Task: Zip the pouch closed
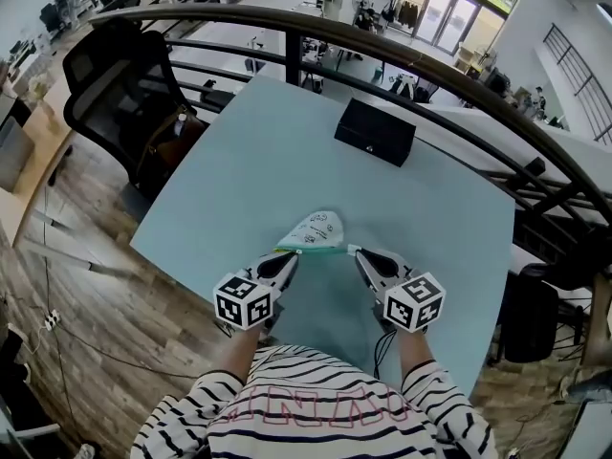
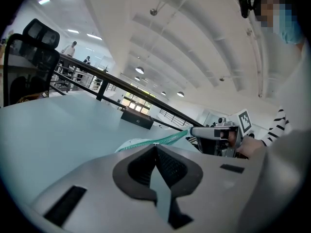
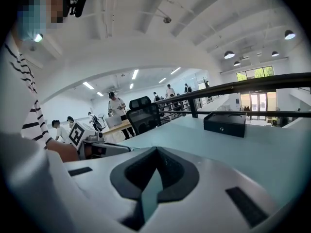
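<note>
The pouch (image 1: 317, 229) is near the table's (image 1: 249, 161) 6 o'clock edge, left tongs (image 1: 284, 256) closed on its 8 o'clock corner, right tongs (image 1: 358, 252) on its 4 o'clock end, zip (image 2: 165, 139) stretched; next, probably, one anchors while the other pulls it shut.

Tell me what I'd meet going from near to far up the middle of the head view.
The striped shirt → left gripper and right gripper, side by side → pouch → black box → railing.
</note>
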Demonstrator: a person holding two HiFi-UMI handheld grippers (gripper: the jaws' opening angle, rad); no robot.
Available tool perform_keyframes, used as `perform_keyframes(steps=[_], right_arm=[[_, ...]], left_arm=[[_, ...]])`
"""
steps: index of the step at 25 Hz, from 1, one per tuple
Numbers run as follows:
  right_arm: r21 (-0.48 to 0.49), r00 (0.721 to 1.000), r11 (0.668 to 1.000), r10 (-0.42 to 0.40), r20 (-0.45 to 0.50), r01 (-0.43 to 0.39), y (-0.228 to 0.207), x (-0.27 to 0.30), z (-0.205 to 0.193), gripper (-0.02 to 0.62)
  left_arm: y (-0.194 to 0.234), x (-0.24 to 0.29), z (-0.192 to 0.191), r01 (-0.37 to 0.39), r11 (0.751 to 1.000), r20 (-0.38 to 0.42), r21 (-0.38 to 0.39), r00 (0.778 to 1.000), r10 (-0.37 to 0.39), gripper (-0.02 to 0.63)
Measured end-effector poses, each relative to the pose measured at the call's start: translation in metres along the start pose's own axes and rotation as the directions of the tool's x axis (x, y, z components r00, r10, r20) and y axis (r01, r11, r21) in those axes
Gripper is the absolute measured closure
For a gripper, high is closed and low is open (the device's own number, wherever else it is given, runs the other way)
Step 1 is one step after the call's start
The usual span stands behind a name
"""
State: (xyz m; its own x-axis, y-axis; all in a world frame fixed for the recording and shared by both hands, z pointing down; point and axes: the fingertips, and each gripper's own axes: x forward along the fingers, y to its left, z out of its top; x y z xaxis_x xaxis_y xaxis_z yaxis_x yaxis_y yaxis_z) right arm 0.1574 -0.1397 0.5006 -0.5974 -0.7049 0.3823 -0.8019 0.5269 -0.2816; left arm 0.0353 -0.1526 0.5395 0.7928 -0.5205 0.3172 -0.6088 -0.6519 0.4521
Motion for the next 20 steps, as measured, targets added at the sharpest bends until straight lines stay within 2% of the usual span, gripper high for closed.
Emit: perform_keyframes(steps=[3, 7, 15, 20], right_arm=[[0.024, 0.999, 0.999, -0.037, 0.009, 0.037, -0.008, -0.004, -0.002, 0.569], [0.035, 0.997, 0.997, -0.075, 0.008, 0.074, -0.02, -0.013, -0.003, 0.569], [0.085, 0.994, 0.991, -0.108, 0.009, 0.107, -0.027, -0.017, -0.016, 0.569], [0.116, 0.989, 0.982, -0.149, -0.002, 0.148, -0.039, -0.023, -0.031, 0.569]], left_arm=[[0.008, -0.003, -0.001, -0.029, 1.0, -0.009, 0.01, 1.0, 0.029, 0.581], [0.027, -0.014, -0.001, -0.066, 0.998, -0.006, -0.019, 0.998, 0.066, 0.581], [0.026, -0.005, -0.006, -0.055, 0.998, -0.039, 0.019, 0.998, 0.056, 0.581], [0.026, 0.014, -0.013, -0.036, 0.996, -0.094, 0.084, 0.995, 0.044, 0.581]])
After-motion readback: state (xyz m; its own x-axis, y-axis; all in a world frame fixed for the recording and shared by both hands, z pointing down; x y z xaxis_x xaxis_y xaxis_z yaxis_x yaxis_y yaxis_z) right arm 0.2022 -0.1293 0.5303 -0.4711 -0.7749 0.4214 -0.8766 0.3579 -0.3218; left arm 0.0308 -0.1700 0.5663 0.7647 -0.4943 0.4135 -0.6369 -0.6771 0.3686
